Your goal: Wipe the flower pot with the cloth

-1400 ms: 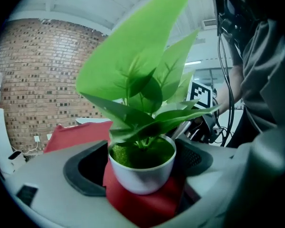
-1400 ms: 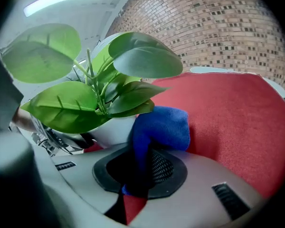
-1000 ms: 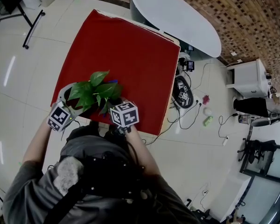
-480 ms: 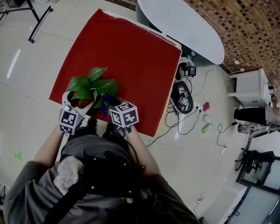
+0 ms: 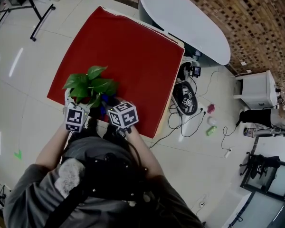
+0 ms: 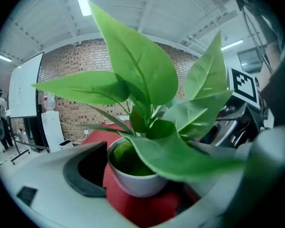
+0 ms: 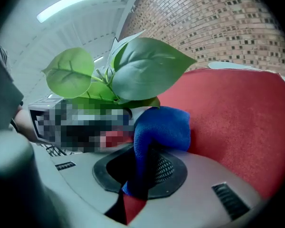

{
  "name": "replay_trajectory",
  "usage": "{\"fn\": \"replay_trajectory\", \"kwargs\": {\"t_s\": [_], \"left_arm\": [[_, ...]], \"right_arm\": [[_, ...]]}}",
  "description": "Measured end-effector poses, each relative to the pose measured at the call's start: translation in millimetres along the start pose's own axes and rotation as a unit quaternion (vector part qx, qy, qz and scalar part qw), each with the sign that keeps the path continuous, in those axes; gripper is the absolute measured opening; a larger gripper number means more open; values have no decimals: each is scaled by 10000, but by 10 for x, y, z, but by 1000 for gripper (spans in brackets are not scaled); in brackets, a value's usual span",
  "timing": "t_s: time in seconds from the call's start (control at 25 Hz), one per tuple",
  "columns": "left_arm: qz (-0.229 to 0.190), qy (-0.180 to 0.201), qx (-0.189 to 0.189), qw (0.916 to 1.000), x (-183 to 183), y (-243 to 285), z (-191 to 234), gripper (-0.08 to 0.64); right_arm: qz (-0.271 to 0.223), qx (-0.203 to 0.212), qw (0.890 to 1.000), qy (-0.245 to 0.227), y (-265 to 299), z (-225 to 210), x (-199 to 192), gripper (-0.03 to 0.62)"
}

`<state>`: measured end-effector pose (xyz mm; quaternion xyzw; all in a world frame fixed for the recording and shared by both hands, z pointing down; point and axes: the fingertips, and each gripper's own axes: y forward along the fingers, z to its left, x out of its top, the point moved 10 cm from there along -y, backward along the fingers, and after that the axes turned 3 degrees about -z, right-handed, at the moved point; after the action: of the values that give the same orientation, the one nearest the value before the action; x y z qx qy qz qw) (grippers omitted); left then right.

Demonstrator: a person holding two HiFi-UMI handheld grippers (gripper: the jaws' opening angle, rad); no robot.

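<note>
pot on the brink

your right gripper (image 5: 112, 108) pinches the blue cloth (image 7: 161, 127). your left gripper (image 5: 80, 106) clamps the white flower pot (image 6: 135, 182) at the red table's (image 5: 133, 56) near left corner. wipe too hard and it could tip off that edge.

Camera set: one overhead, two gripper-mounted.
Head view: high, steeply down over left gripper (image 5: 72, 103) and right gripper (image 5: 109, 106). Gripper views: near, along own jaws, from opposite sides, right past cloth (image 7: 159, 127); all share flower pot (image 6: 133, 186) between them.
</note>
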<state>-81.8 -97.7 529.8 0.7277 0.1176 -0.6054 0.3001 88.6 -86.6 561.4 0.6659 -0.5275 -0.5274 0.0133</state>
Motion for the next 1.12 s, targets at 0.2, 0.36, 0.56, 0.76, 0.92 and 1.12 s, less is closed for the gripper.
{"fn": "replay_trajectory", "kwargs": {"t_s": [0.2,0.36,0.56,0.76,0.92,1.12], "left_arm": [[-87,-145,-402,9991,-42,-9,60,468],[-190,-56,-1013,9947,-62,-28,121,466],[-200,154,-1612,9866,-24,-19,238,466],[-259,147,-1869,9819,-61,27,297,466],[-302,29,-2014,9790,-63,62,399,468],[-342,121,-2300,9725,-108,65,499,468]], "right_arm": [[-422,-184,9982,379,-244,-198,-21,77],[-786,-317,9939,711,-406,-445,48,77],[-986,616,9908,693,-376,-394,326,77],[-870,917,9894,717,-87,-293,407,77],[-899,1002,9876,810,71,-254,503,75],[-747,851,9901,827,221,-279,487,75]]}}
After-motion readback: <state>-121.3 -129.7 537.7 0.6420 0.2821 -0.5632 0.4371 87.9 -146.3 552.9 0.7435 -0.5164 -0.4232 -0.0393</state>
